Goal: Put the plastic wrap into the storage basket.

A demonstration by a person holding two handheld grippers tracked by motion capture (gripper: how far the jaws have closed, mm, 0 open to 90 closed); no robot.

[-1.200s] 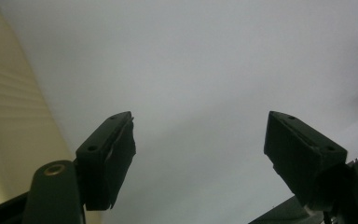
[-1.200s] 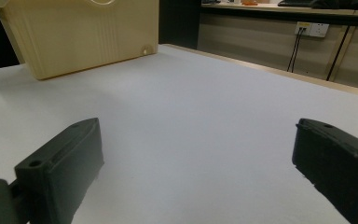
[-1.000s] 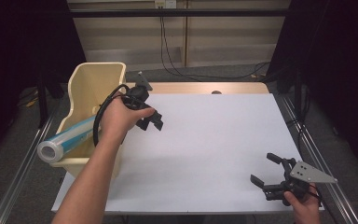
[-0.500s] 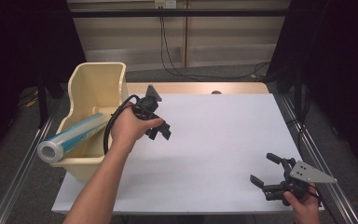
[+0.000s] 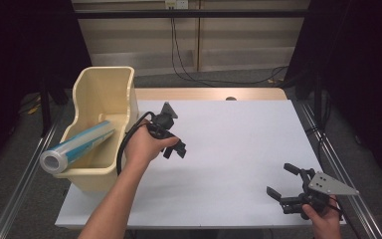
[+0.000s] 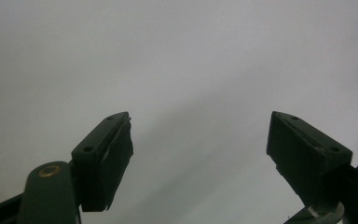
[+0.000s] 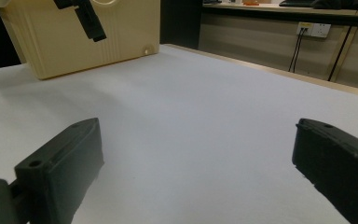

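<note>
At the left edge of the bench (image 5: 238, 164), a cream plastic bin (image 5: 104, 99) stands partly over the bench edge. A roll of wrap (image 5: 77, 146), with a blue and white label, lies slanted inside the bin; its near end projects over the bin's front-left rim. In the right gripper view the bin (image 7: 88, 35) appears at upper left. The position of the bin and the roll matches the earlier frames.

The left tongs (image 5: 176, 149) sit just to the right of the bin, over the white bench surface. Compared with one second ago, the left hand (image 5: 144, 147) has come away from the bin rim, toward the near side and down toward the bench. The jaws point down and to the right. In the left gripper view the left tongs (image 6: 200, 163) face bare white surface, with a clear gap between the two black pads and nothing between them. The jaws have just been opening further. Whether the tips touch the bench cannot be told.

The middle of the bench carries a white sheet with a strip of bare wood along the far edge.

The right tongs (image 5: 284, 181) rest at the near right corner of the bench, well apart from the bin, held by the right hand (image 5: 323, 221). Their place matches the earlier frames. In the right gripper view the right tongs (image 7: 196, 163) are spread wide and grip nothing; the jaws point across the bench toward the bin.
</note>
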